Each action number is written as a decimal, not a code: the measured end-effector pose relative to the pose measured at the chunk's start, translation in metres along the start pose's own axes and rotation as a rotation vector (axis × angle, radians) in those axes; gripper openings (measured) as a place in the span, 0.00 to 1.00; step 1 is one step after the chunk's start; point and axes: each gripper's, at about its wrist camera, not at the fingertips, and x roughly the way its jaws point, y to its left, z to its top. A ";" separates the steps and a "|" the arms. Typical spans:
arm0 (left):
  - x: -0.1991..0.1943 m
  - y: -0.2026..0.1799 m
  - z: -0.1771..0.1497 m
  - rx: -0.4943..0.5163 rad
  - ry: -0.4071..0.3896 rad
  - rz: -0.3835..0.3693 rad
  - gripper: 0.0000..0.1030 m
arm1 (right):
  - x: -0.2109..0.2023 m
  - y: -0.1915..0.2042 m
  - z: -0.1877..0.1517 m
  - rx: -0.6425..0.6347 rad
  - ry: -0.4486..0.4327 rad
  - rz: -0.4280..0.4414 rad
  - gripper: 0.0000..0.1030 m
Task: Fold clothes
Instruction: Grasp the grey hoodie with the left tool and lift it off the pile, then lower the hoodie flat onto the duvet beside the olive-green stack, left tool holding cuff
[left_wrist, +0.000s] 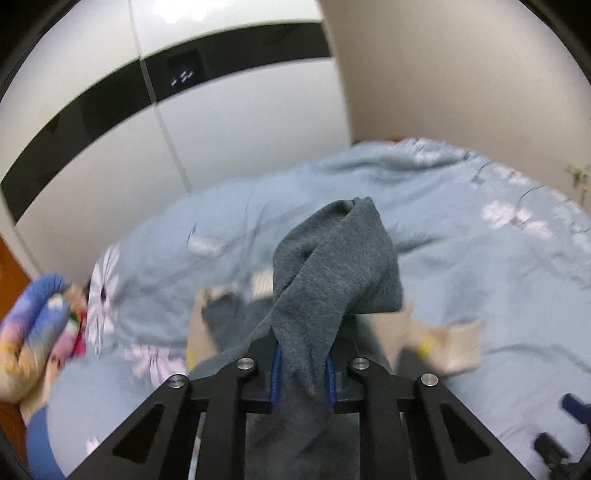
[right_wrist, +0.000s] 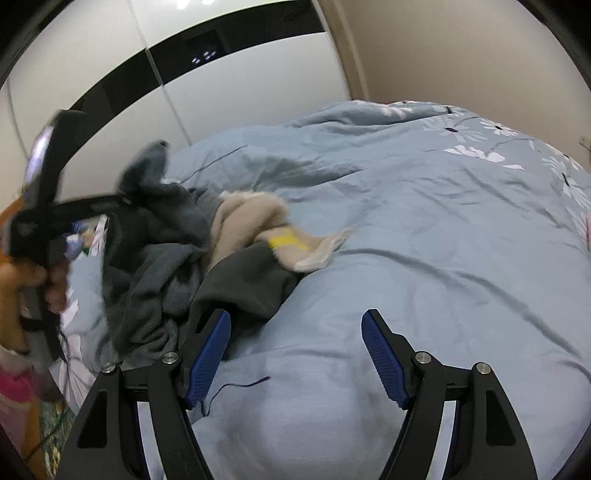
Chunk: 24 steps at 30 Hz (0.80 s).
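L black two-finger gripper w/ blue ribbed pads (left_wrist: 302, 373): jaws nearly shut, clamped on a fold of dark grey knit cloth (left_wrist: 332, 266) that runs up between the pads, tilted downward. Seen from R wrist view as a blurred black frame at far left, gripped by a bare hand (right_wrist: 44, 280). R black two-finger gripper w/ blue ribbed pads (right_wrist: 295, 354): jaws spread wide, nothing between, angled down over the bed.

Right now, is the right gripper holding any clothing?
No, the right gripper stands open over the bare light-blue floral quilt.
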 end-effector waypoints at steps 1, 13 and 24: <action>-0.011 -0.005 0.014 0.005 -0.024 -0.026 0.17 | -0.005 -0.008 0.001 0.029 -0.015 0.001 0.72; -0.176 -0.136 0.160 0.050 -0.372 -0.602 0.17 | -0.081 -0.109 0.003 0.338 -0.250 -0.079 0.72; -0.091 -0.153 0.140 -0.066 -0.149 -0.676 0.17 | -0.129 -0.172 -0.013 0.559 -0.395 -0.242 0.72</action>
